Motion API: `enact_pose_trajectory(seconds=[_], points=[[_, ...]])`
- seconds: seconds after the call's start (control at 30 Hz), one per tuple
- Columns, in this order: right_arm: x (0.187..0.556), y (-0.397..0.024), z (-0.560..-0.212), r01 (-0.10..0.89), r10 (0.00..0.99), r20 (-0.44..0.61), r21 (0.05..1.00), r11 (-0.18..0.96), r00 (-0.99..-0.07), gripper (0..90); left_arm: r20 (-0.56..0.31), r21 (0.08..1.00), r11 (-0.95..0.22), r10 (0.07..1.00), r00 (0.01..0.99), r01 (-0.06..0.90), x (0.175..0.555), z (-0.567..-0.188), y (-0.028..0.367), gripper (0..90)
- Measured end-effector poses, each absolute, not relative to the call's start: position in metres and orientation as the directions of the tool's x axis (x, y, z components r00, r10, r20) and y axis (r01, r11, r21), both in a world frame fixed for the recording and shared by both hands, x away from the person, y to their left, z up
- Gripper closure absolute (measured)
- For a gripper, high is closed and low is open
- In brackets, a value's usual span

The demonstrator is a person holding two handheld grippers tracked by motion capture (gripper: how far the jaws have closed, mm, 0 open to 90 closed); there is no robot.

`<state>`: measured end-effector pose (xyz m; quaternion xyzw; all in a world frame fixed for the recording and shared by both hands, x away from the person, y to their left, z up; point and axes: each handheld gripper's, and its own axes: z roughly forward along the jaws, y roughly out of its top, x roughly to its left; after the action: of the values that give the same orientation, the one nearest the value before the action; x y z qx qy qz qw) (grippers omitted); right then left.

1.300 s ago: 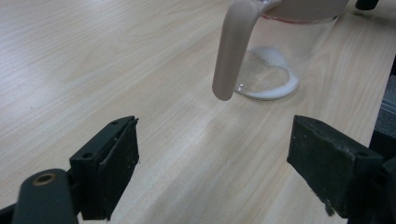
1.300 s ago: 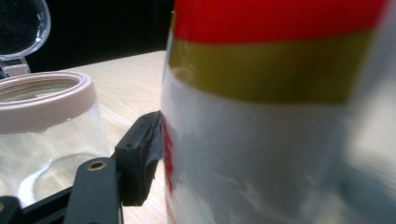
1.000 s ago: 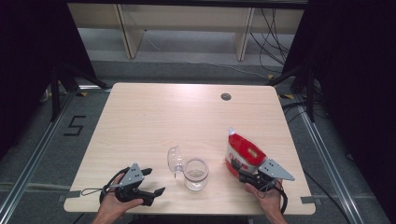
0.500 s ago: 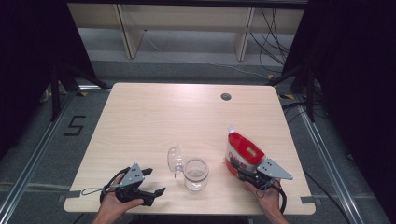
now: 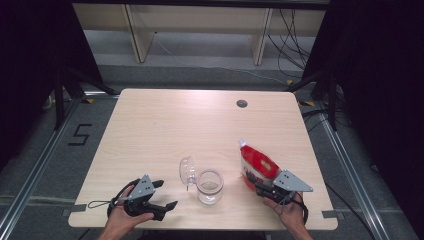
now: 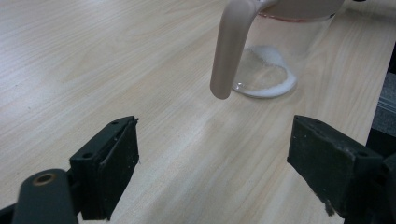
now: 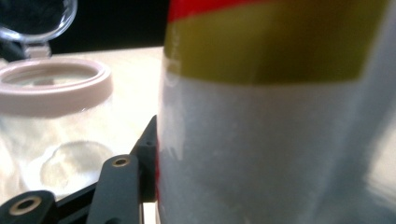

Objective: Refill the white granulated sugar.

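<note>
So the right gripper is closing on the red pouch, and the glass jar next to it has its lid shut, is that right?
Not quite. The jar has its lid flipped open, as the high view shows. The right gripper has indeed just been closing on the red pouch.

We look along the left gripper, its two black jaws standing wide apart above the wooden table. Ahead stands a clear jar (white powder at its bottom), with a beige handle hanging down.
</note>
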<state>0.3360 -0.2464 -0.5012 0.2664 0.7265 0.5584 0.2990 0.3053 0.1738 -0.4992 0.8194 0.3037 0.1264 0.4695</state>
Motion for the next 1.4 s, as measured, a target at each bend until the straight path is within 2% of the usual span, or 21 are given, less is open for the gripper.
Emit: enact_pose_trajectory(seconds=[0.23, 0.27, 0.33, 0.4, 0.6, 0.77, 0.97, 1.0, 1.13, 1.2, 1.33, 1.4], points=[[0.327, -0.238, -0.494, 0.015, 0.661, -0.243, 0.933, 0.359, -0.710, 48.4, -0.073, 0.849, -0.375, 0.615, 0.785, 0.373, 0.305, -0.499, 0.173, 15.8], [0.325, -0.237, -0.491, -0.014, 0.643, -0.311, 0.906, 0.423, -0.700, 48.5, -0.068, 0.843, -0.383, 0.619, 0.783, 0.377, 0.304, -0.498, 0.174, 15.8], [0.324, -0.235, -0.491, -0.014, 0.644, -0.318, 0.903, 0.430, -0.696, 48.6, -0.063, 0.844, -0.387, 0.617, 0.785, 0.372, 0.304, -0.498, 0.175, 15.7], [0.320, -0.234, -0.486, -0.058, 0.613, -0.382, 0.875, 0.480, -0.691, 48.7, -0.069, 0.852, -0.374, 0.614, 0.786, 0.367, 0.304, -0.499, 0.176, 15.8], [0.314, -0.233, -0.478, -0.108, 0.588, -0.450, 0.845, 0.524, -0.673, 48.8, -0.052, 0.851, -0.388, 0.608, 0.792, 0.354, 0.305, -0.498, 0.177, 15.8], [0.308, -0.233, -0.472, -0.163, 0.533, -0.536, 0.789, 0.593, -0.655, 48.9, -0.079, 0.854, -0.360, 0.625, 0.777, 0.377, 0.303, -0.499, 0.175, 15.8], [0.302, -0.232, -0.465, -0.169, 0.492, -0.557, 0.758, 0.630, -0.669, 49.1, -0.051, 0.849, -0.391, 0.609, 0.791, 0.356, 0.306, -0.498, 0.179, 15.7], [0.300, -0.231, -0.462, -0.194, 0.463, -0.600, 0.723, 0.663, -0.652, 49.1, -0.050, 0.855, -0.382, 0.612, 0.789, 0.351, 0.306, -0.499, 0.178, 15.7], [0.298, -0.229, -0.460, -0.213, 0.428, -0.632, 0.688, 0.694, -0.646, 49.1, -0.046, 0.837, -0.401, 0.625, 0.779, 0.371, 0.305, -0.499, 0.179, 15.7], [0.295, -0.226, -0.459, -0.235, 0.388, -0.681, 0.634, 0.737, -0.621, 49.2, -0.069, 0.847, -0.372, 0.630, 0.774, 0.379, 0.304, -0.499, 0.177, 15.7], [0.291, -0.220, -0.456, -0.282, 0.307, -0.751, 0.542, 0.792, -0.584, 49.3, -0.063, 0.845, -0.383, 0.622, 0.780, 0.373, 0.305, -0.500, 0.178, 15.7], [0.288, -0.216, -0.454, -0.304, 0.249, -0.806, 0.460, 0.834, -0.537, 49.4, -0.073, 0.846, -0.373, 0.627, 0.775, 0.381, 0.304, -0.500, 0.176, 15.7]])
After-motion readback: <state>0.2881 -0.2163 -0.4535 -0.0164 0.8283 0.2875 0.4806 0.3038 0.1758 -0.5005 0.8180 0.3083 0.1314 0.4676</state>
